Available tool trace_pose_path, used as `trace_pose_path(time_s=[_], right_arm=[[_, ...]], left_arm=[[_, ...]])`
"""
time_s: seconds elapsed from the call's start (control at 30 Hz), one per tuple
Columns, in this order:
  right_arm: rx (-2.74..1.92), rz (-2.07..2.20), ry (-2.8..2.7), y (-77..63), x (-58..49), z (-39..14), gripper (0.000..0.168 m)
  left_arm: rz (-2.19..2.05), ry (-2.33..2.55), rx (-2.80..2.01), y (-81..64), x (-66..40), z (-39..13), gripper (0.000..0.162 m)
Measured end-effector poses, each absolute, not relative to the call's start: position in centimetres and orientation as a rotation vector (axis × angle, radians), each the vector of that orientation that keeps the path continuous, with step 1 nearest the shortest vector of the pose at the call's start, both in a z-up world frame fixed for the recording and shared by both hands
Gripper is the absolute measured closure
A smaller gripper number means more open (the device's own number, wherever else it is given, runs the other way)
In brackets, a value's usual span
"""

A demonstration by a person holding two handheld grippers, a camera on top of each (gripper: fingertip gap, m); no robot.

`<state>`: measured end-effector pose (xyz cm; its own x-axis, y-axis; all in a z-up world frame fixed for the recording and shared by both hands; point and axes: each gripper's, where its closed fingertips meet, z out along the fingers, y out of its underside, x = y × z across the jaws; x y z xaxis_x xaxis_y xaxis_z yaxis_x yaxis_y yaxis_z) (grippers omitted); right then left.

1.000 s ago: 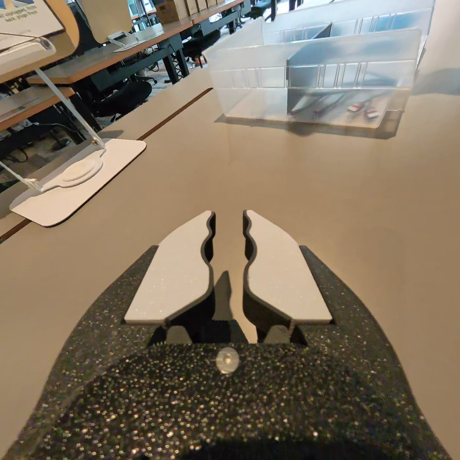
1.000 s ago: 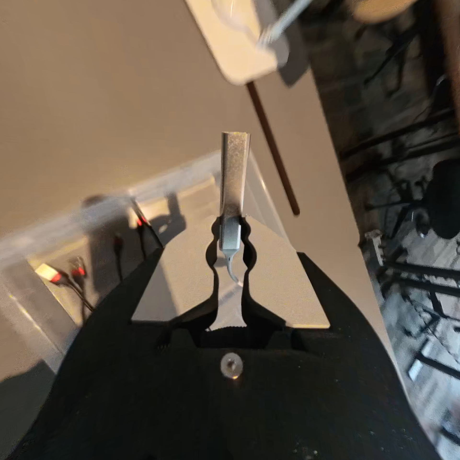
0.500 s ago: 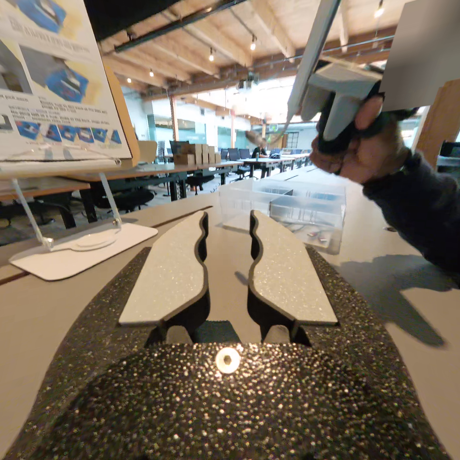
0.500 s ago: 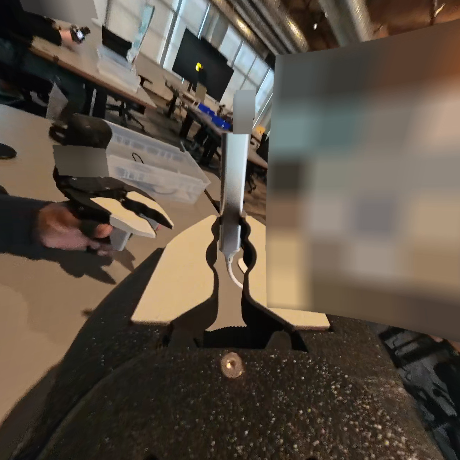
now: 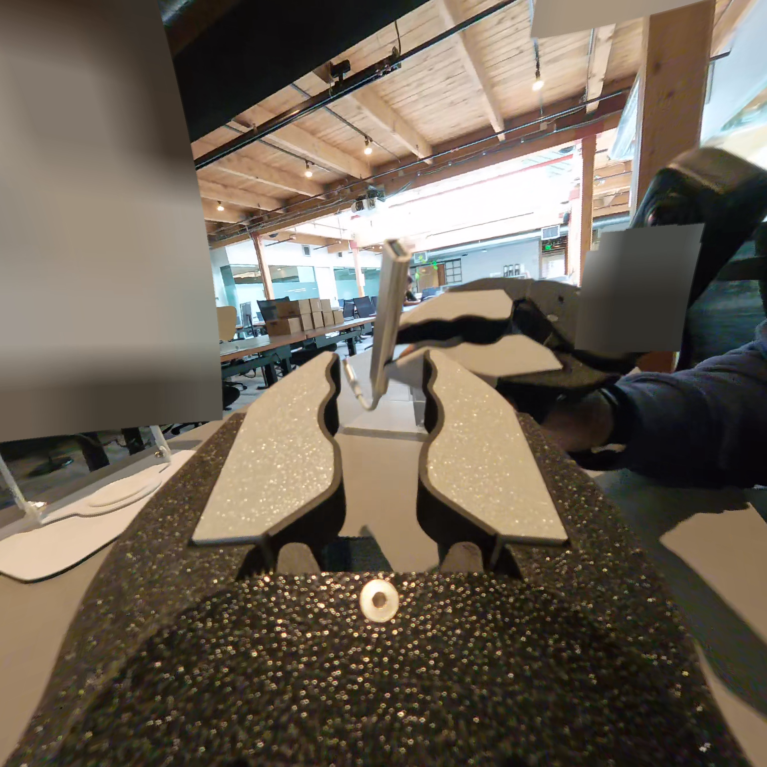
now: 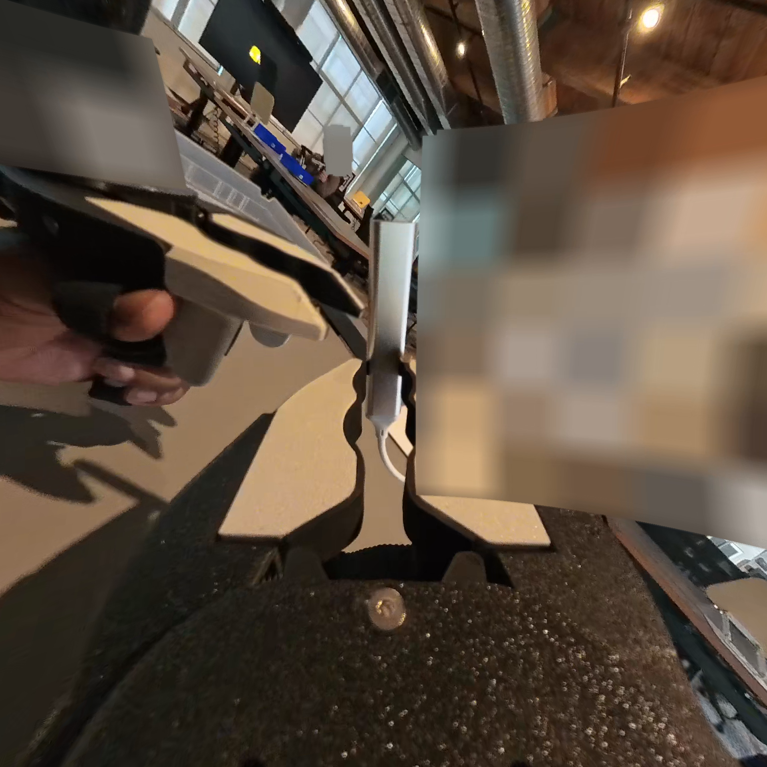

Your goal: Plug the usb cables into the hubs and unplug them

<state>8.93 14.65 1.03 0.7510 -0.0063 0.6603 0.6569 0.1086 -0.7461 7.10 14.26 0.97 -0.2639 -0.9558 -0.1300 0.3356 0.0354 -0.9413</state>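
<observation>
My right gripper [image 6: 387, 367] is shut on the lower end of a slim silver USB hub [image 6: 390, 290] and holds it upright in the air. The hub's short white cable [image 6: 385, 450] hangs down between the jaws. In the left wrist view the hub [image 5: 388, 315] stands just beyond my left gripper [image 5: 379, 361], which is open and empty. The hub's cable end [image 5: 350, 379] dangles between the left fingertips. The right gripper [image 5: 398, 348] comes in from the right. The left gripper [image 6: 344, 319] also shows in the right wrist view, its tips close beside the hub.
A clear plastic bin [image 5: 382, 419] sits on the beige table behind the hub; it also shows in the right wrist view [image 6: 232, 195]. A white stand base [image 5: 83, 531] lies at the left. A person's hands [image 6: 83, 332] and dark sleeve [image 5: 685, 423] hold the grippers. My left and right fingertips are right by each other.
The right gripper carried the hub up from the bin to just in front of the left gripper. The left gripper tilted up from the table and its jaws opened wider.
</observation>
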Motion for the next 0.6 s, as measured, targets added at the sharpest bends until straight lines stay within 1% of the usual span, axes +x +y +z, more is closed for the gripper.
trace_pose_path(time_s=[0.23,0.33,0.47,0.6], right_arm=[[-1.411,-0.557,-0.585,15.3,8.2,-0.7,0.153],[-1.418,-0.539,-0.58,15.4,7.9,-1.1,0.153],[-1.421,-0.538,-0.578,15.5,7.7,-1.5,0.152],[-1.425,-0.537,-0.575,15.6,7.7,-1.7,0.152]], left_arm=[[-1.473,1.217,-0.749,13.4,7.5,0.7,0.125],[-1.444,1.218,-0.764,13.7,7.6,0.4,0.133],[-1.401,1.212,-0.779,14.2,7.6,0.2,0.15],[-1.368,1.221,-0.79,14.6,7.6,-0.1,0.152]])
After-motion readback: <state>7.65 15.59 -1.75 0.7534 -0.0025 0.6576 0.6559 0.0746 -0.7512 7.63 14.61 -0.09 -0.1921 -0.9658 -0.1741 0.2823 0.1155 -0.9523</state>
